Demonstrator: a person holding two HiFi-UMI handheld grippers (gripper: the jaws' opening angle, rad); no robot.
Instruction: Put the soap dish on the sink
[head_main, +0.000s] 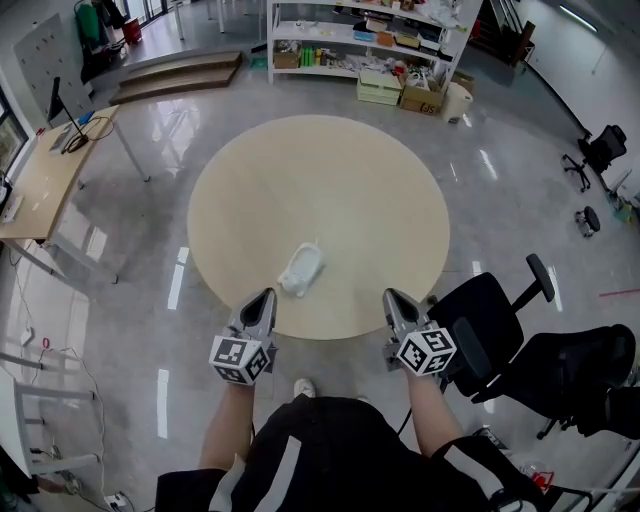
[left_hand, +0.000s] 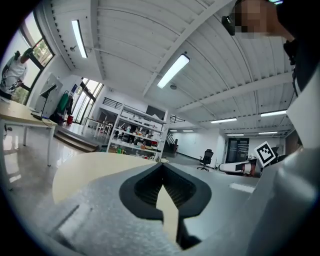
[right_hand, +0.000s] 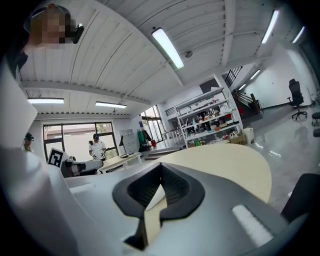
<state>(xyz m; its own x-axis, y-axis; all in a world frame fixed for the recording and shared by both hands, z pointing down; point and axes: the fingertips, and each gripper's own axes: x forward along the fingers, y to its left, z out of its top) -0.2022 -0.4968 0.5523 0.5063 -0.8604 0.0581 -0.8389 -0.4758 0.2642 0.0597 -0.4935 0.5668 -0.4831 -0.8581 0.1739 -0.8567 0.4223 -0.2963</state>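
Down at the bottom of the head view, two bare arms reach forward, and each hand holds a gripper. The left gripper (head_main: 268, 296) has its jaws pressed tight together with nothing in them. The right gripper (head_main: 390, 296) is the same: its jaws are squeezed together and hold nothing. Both point out over the near edge of the round table (head_main: 330, 170).

A little past their tips lies the white soap dish (head_main: 301, 270). It sits on the tan table top, close to the near edge. It is between the two grippers, a bit nearer the left one, and it touches neither.

Beside the table on the right stands a black office chair (head_main: 495, 320). On the left, well apart from the table, is a wooden desk (head_main: 40, 185). Far away at the back stands a white shelf (head_main: 355, 40) full of boxes and small things.
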